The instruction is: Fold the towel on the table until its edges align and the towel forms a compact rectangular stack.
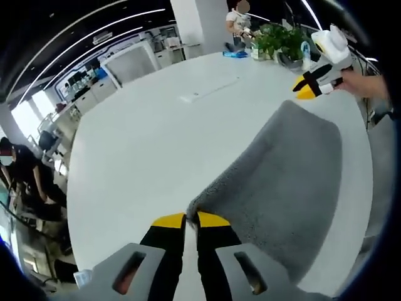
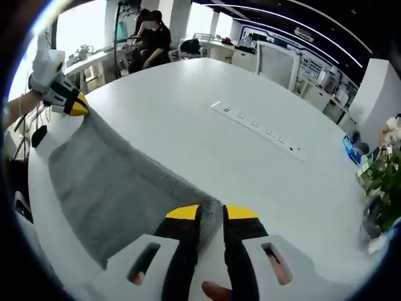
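A grey towel (image 1: 285, 182) lies stretched along the near edge of the white table (image 1: 156, 138). In the left gripper view, my left gripper (image 1: 191, 219) is shut on one corner of it, the yellow tips pinching the fuzzy edge. At the towel's far corner, my right gripper (image 1: 306, 88) comes in from the upper right with its tips together. In the right gripper view, the towel (image 2: 106, 188) runs away to the left from my right gripper (image 2: 212, 212), which grips its near corner. The left gripper (image 2: 77, 105) holds the opposite corner at the upper left.
A flat socket strip (image 2: 257, 125) is set into the middle of the table. A potted plant (image 1: 282, 41) and a blue item (image 1: 235, 54) stand at one end. People sit at desks (image 2: 150, 37) beyond the other end. The table edge runs close beside the towel.
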`<state>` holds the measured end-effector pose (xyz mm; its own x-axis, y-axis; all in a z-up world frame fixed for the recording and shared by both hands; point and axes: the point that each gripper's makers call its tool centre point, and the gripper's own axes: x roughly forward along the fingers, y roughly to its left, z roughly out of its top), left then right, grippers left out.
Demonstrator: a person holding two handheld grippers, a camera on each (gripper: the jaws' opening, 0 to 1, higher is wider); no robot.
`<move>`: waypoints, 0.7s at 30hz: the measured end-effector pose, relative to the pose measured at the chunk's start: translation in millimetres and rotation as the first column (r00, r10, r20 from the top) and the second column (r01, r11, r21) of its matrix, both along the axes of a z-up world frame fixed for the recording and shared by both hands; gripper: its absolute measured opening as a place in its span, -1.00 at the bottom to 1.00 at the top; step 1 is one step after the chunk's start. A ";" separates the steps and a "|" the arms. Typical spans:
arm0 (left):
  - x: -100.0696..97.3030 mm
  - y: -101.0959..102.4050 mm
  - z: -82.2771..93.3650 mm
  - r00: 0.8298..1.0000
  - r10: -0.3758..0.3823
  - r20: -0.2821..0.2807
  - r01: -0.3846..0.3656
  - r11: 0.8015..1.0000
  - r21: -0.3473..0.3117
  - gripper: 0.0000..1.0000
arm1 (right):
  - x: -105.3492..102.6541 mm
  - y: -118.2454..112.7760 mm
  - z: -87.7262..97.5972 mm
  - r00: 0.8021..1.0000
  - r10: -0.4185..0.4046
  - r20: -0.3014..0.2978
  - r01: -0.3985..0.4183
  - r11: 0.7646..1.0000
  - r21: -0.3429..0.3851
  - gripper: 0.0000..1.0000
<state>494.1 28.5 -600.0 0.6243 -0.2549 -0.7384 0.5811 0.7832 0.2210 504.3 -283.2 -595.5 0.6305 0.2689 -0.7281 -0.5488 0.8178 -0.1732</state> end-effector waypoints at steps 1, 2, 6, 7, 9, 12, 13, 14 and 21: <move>0.7 0.5 1.3 1.000 0.000 0.006 0.000 1.000 0.000 -0.88 | -3.6 -0.1 1.4 1.000 0.002 0.000 -0.002 1.000 -0.001 -0.77; 1.5 1.1 2.6 1.000 0.001 0.012 -0.001 1.000 0.002 -0.88 | -9.8 -0.5 3.2 1.000 0.004 0.000 -0.004 1.000 -0.002 -0.77; 6.1 0.3 5.5 1.000 -0.001 0.029 0.002 1.000 -0.003 -0.88 | -31.8 -4.5 3.2 0.999 -0.032 -0.021 0.032 0.999 0.002 -0.85; 7.2 -1.6 4.2 1.000 -0.005 0.027 0.005 1.000 -0.006 -0.89 | -36.0 -4.2 3.1 0.999 -0.034 -0.021 0.034 0.999 0.006 -0.86; 7.7 -6.6 0.1 1.000 -0.018 0.018 0.018 1.000 -0.002 -0.89 | -47.4 -4.7 1.7 0.998 -0.049 -0.029 0.049 0.999 0.008 -0.88; 6.5 -13.9 -5.9 0.999 -0.042 0.001 0.042 0.999 0.003 -0.91 | -63.3 -5.0 -1.3 0.996 -0.075 -0.052 0.077 0.997 0.024 -0.90; 6.4 -16.4 -8.6 0.999 -0.051 -0.006 0.051 0.999 0.004 -0.92 | -69.2 -4.6 -3.2 0.994 -0.085 -0.061 0.088 0.996 0.034 -0.91; 5.7 -18.1 -11.2 0.998 -0.057 -0.016 0.057 0.998 0.003 -0.92 | -73.4 -4.5 -5.5 0.993 -0.091 -0.071 0.094 0.995 0.035 -0.94; -1.3 -18.1 -29.1 0.995 -0.062 -0.079 0.063 0.998 0.017 -0.96 | -100.4 -4.7 -20.5 0.972 -0.187 -0.141 0.200 0.976 0.084 -1.00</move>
<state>492.8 10.5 -629.0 0.5480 -0.2769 -0.7893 0.6447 0.7410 0.1877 403.9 -287.8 -616.0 0.5784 0.2247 -0.7842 -0.3909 0.9201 -0.0246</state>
